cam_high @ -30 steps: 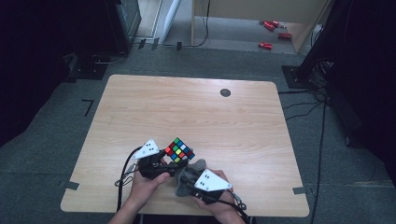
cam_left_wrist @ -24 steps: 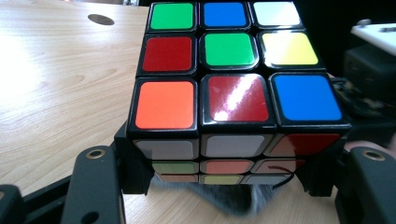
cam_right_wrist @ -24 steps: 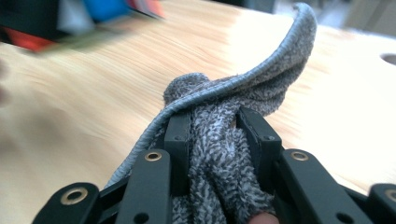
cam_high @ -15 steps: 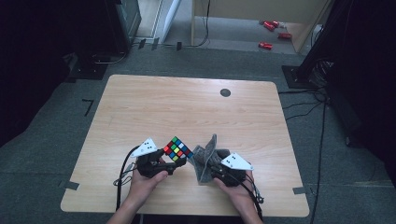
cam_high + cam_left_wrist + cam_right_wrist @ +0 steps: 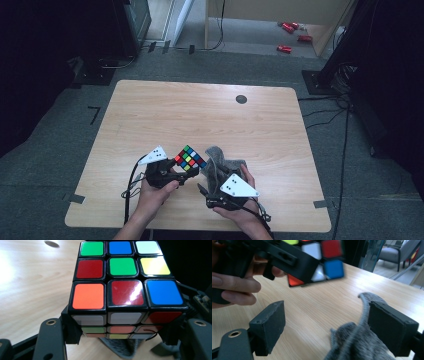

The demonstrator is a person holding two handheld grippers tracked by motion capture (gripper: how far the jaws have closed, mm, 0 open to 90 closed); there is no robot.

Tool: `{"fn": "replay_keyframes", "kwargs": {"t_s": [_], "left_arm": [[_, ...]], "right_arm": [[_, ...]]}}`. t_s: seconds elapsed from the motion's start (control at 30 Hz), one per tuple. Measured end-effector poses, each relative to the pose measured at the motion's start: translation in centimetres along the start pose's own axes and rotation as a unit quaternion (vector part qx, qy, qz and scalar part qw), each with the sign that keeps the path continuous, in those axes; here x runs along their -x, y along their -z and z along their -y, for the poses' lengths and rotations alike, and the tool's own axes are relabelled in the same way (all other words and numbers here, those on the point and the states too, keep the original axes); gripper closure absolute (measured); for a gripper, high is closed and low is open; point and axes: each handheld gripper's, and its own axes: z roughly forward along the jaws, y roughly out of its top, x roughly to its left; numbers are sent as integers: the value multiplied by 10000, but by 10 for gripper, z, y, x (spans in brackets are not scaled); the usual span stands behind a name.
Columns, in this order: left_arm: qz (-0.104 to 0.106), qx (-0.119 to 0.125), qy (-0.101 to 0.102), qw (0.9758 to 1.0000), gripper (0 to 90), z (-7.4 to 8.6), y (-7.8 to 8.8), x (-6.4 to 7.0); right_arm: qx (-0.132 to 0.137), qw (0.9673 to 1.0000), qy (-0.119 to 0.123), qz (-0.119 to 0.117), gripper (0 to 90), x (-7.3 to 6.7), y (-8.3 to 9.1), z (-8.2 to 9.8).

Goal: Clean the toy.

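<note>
Scrambled cube [image 5: 190, 158] – glossy, mixed colours – clamped in left claw [image 5: 176, 172] above the worktop [image 5: 200, 110]. Right claw [image 5: 212, 186] has just been opening, grey cloth [image 5: 222, 167] draped loose against one pad.

Glossy plastic puzzle cube [image 5: 127, 290]; fuzzy grey knit cloth [image 5: 359, 340]; smooth, matt wood-grain table [image 5: 200, 115]; matt black gripper pads [image 5: 272, 322].

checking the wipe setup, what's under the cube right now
The cube is clamped off the table by the left gripper. Below it show bare wood and an edge of grey cloth; its underside is hidden.
</note>
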Motion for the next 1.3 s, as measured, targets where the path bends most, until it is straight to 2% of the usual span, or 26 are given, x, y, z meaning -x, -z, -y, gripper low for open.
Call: {"fn": "replay_keyframes", "kwargs": {"t_s": [0.1, 0.23, 0.33, 0.4, 0.5, 0.67, 0.77, 0.93, 1.0, 1.03, 1.1, 1.17, 1.23, 1.3], "left_arm": [[122, -146, -30, 9998, 347, 0, -6, 6], [252, -362, 47, 9990, 347, 1, -13, 10], [350, -524, 123, 9979, 347, 2, -17, 11], [431, -574, 177, 9973, 347, 3, -19, 11], [491, -598, 227, 9967, 346, 2, -20, 10], [582, -504, 163, 9969, 316, 2, -17, 8], [603, -304, 91, 9977, 308, -1, -12, 6], [479, 22, -224, 9986, 287, -4, -1, 2], [384, 124, -443, 9982, 273, -4, 1, 1], [309, 165, -617, 9975, 276, -3, 2, 1], [108, 156, -1032, 9945, 278, 0, 1, 1], [-99, 79, -1452, 9893, 279, 3, -2, 3], [-312, 26, -1826, 9827, 262, 8, -6, 7], [-477, -7, -2267, 9728, 251, 13, -11, 12]], "right_arm": [[110, 9994, 240, 225, 146, -7, -6, 2], [288, 9986, 342, 299, 156, -9, -8, 3], [381, 9976, 425, 402, 199, -11, -7, 2], [439, 9967, 488, 473, 262, -12, -7, 2], [520, 9958, 627, 422, 322, -13, -6, 4], [492, 9961, 602, 413, 346, -12, -4, 4], [414, 9968, 554, 400, 346, -8, -2, 4], [198, 9984, 173, 502, 347, 6, 3, 4], [130, 9985, -23, 531, 347, 14, 6, 4], [129, 9985, -143, 503, 347, 18, 8, 4], [122, 9986, -324, 396, 347, 25, 13, 1], [86, 9982, -499, 307, 347, 30, 16, -3], [23, 9975, -677, 219, 346, 34, 19, -6], [-38, 9962, -857, 126, 346, 35, 21, -9]]}}
